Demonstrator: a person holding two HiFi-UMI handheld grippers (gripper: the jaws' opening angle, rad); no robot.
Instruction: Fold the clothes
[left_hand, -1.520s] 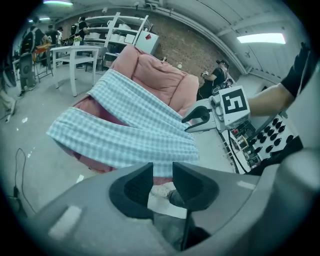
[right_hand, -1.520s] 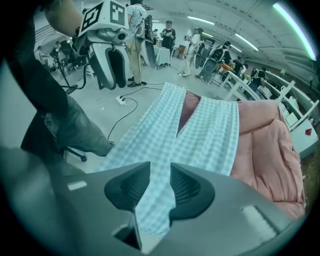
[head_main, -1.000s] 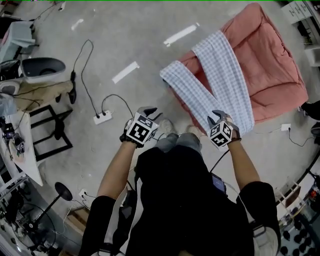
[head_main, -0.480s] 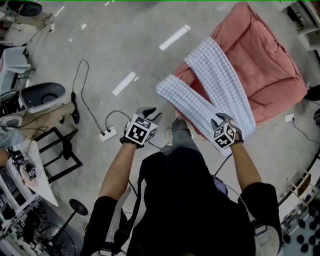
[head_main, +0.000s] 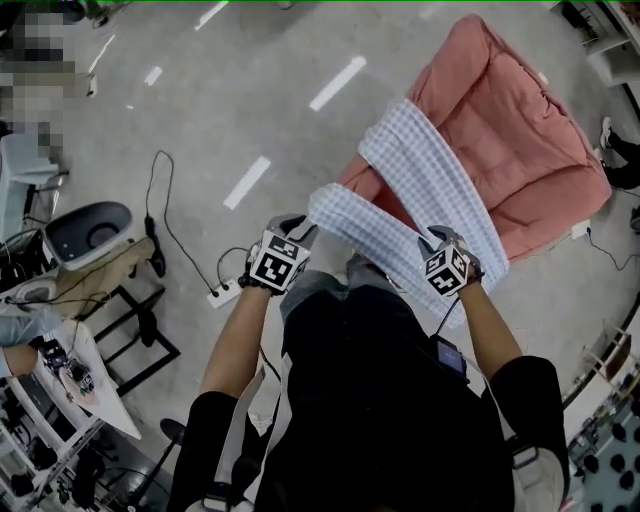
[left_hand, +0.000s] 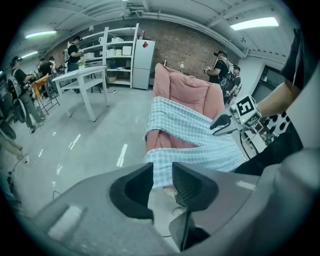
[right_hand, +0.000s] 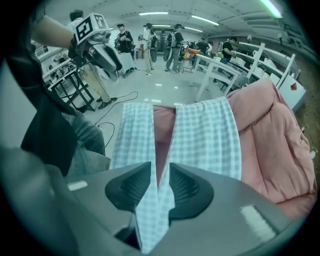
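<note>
Light blue checked trousers lie in a V over a pink cushion. My right gripper is shut on the trousers where the two legs meet. In the right gripper view the checked cloth runs down between the pads. My left gripper hovers just left of the free leg end. Its jaws stand a narrow gap apart. In the left gripper view that leg end shows through the gap, beyond the jaws, with no pad pressing on it.
A power strip with its black cable lies on the grey floor at left. Nearby are a grey bin and a black frame. White tables and several people stand at the back. My own legs and shoes are below the grippers.
Both grippers have moved nearer the cushion. The left gripper has closed in on the free leg end. The right gripper keeps its hold, and the left leg now lies more across.
</note>
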